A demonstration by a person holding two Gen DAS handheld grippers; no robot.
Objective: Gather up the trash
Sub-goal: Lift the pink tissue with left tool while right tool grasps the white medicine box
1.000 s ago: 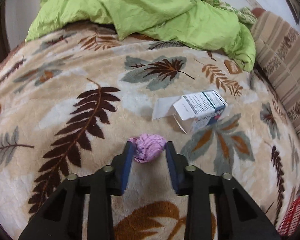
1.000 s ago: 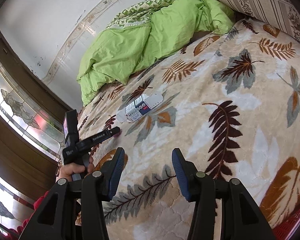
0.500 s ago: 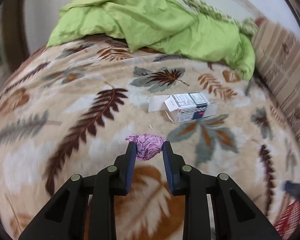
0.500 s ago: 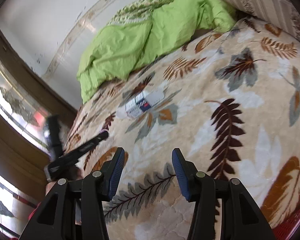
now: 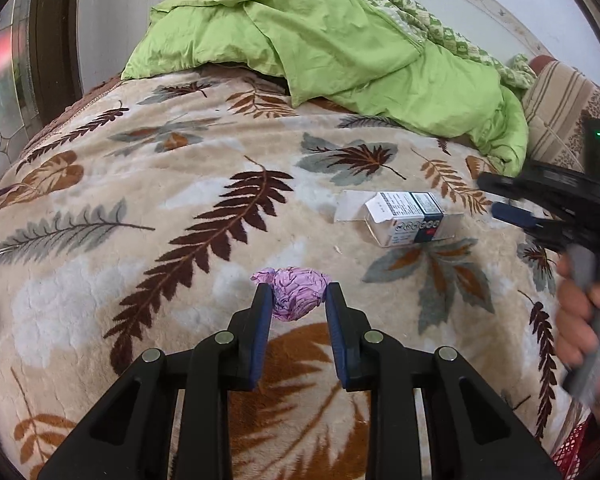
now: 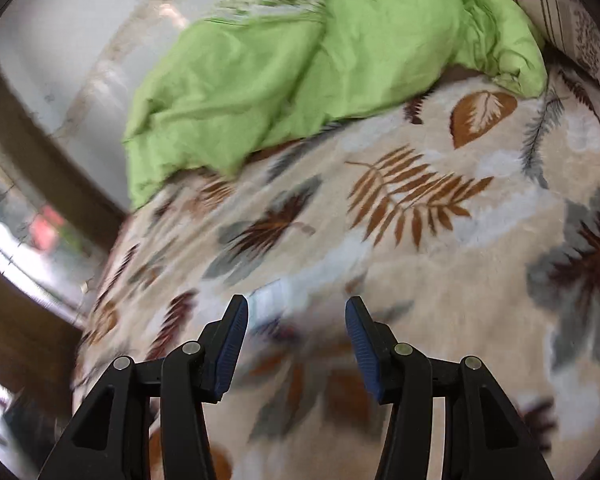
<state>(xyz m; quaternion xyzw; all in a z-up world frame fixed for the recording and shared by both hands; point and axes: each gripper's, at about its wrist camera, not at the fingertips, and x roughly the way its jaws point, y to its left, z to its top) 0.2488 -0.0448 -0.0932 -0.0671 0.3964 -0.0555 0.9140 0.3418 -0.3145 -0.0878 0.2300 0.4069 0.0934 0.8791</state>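
My left gripper [image 5: 295, 298] is shut on a crumpled purple wrapper [image 5: 296, 294] and holds it above the leaf-patterned blanket [image 5: 140, 248]. A small white and blue carton [image 5: 406, 220] with its flap open lies on the blanket beyond it, to the right. My right gripper [image 6: 296, 320] is open and empty; in the left wrist view it shows at the right edge [image 5: 540, 216], close to the carton. In the blurred right wrist view the carton [image 6: 270, 304] lies just ahead, near the left fingertip.
A green duvet [image 5: 340, 48] is bunched at the far end of the bed. A striped pillow [image 5: 560, 112] lies at the right. A red mesh basket [image 5: 572, 448] shows at the lower right corner. A window and dark wood frame [image 5: 56, 40] stand on the left.
My left gripper closed on the purple wrapper and lifted it back from the blanket. My right gripper moved forward toward the carton.
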